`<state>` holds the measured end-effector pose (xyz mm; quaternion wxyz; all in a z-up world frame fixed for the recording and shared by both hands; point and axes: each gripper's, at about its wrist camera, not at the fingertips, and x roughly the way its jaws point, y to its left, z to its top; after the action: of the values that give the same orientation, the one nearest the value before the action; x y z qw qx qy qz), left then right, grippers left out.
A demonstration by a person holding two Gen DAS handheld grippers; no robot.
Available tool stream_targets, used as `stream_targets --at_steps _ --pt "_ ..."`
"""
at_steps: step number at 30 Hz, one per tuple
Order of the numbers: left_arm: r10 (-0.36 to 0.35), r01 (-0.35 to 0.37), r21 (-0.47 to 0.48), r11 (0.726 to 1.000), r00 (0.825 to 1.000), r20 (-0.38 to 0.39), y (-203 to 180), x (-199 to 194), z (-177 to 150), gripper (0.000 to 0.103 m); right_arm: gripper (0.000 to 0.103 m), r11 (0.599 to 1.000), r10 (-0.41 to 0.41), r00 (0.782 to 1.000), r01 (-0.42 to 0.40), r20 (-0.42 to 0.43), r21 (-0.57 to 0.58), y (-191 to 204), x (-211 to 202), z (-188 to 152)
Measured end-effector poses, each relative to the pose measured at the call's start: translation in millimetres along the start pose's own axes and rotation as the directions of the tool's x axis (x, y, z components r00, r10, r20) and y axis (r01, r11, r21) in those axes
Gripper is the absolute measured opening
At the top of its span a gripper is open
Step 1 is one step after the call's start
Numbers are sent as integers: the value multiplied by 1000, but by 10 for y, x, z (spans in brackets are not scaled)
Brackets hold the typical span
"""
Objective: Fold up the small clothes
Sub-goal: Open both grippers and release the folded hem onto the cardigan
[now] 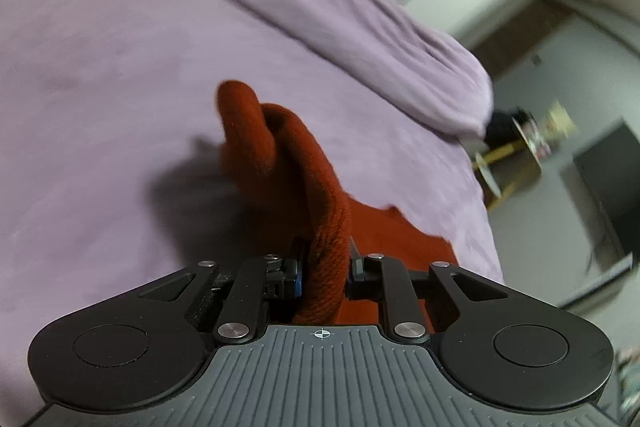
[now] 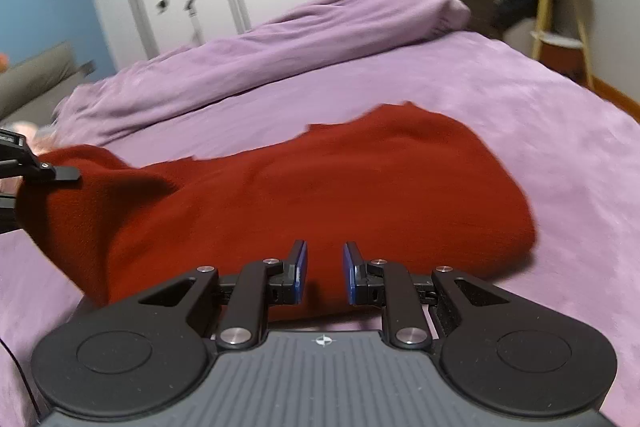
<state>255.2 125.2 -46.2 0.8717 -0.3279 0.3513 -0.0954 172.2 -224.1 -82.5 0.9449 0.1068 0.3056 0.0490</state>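
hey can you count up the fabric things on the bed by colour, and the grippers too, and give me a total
Red: 1, the red garment
Purple: 2, the bedspread and the rolled duvet
Black grippers: 2, the left gripper shut on the red garment, the right gripper with nothing between its jaws
Total: 5

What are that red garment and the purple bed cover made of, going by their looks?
The red garment looks like a soft matte knit, maybe wool or fleece: ribbed strands show where the left gripper pinches it. The purple bed cover seems plush, velvety fabric with a faint mottled nap.
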Motion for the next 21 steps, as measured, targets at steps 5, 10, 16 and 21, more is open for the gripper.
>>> stream_targets --at_steps 5,10,16,21 --pt "59 -49 154 987 996 -61 -639 444 -364 20 18 999 -13 1000 13 17 39 -171 -34 -2" --pt "116 -85 298 951 989 -89 -905 811 -778 22 18 999 -26 1000 26 -8 45 -249 12 -48" --pt "-48 109 375 920 984 -169 -885 437 -849 47 19 998 -11 1000 12 -22 66 -342 2 -14" --pt "-76 87 223 971 995 -57 -461 -130 -706 47 20 993 94 996 -94 3 78 -195 -4 196"
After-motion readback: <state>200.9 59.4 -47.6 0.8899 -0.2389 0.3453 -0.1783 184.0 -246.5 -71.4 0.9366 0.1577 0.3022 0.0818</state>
